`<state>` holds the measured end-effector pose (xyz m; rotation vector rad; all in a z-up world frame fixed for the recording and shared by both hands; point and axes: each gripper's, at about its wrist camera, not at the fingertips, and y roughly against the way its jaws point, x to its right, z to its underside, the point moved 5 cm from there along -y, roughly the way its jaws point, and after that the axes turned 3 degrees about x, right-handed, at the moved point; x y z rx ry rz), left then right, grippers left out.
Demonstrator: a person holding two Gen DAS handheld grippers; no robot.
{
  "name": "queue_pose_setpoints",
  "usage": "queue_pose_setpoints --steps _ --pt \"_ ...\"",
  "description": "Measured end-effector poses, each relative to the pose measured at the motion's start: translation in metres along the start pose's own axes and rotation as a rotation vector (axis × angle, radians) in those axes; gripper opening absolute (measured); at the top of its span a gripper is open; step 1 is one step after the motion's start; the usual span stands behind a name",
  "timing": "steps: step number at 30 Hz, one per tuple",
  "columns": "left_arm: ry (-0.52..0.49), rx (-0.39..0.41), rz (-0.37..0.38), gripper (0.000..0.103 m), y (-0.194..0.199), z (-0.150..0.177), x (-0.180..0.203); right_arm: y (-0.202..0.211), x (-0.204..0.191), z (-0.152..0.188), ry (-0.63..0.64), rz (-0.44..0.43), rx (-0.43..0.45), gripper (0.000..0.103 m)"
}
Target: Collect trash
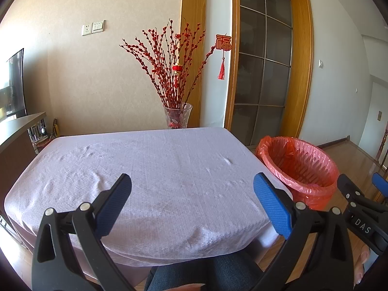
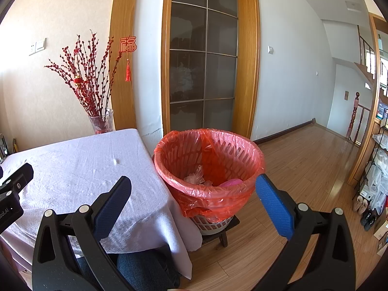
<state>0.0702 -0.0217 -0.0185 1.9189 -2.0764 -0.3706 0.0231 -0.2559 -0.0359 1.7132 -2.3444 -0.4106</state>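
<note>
Left gripper point(image 1: 192, 189): jaws spread wide, nothing between them; held above the near edge of the table.
Right gripper point(image 2: 194, 190): jaws spread wide, empty; one finger over the table's corner, the other over the floor, with the bin seen between them.
Table point(image 1: 145, 160): covered with a pale lilac cloth, slightly wrinkled; cloth hangs over the near edge and the corner beside the bin.
Bin point(image 2: 211, 160): just beside the table's right corner, lined with a red plastic bag point(image 2: 218, 201) folded over the rim; white slotted basket wall shows below the bag.
Stool point(image 2: 223, 232): small, dark wood, under the bin.
Trash point(image 2: 194, 177): inside the bin, at the bottom; crumpled clear plastic and a pink piece point(image 2: 231, 183) beside it.
Vase point(image 1: 178, 118): clear glass, behind the far edge of the table, holding red budded branches point(image 1: 169, 68).
Red ornament point(image 1: 223, 46): hangs with a tassel on the wood frame behind the table.
Person: dark trouser legs point(image 1: 218, 274) below the table's near edge.
</note>
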Motion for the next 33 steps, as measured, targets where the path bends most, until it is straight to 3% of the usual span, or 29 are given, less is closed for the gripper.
queue_pose_setpoints --steps 33 --pt "0.007 -0.02 -0.002 0.099 -0.0031 0.0046 -0.0023 -0.0003 0.0002 -0.0001 -0.001 -0.001 -0.002 0.101"
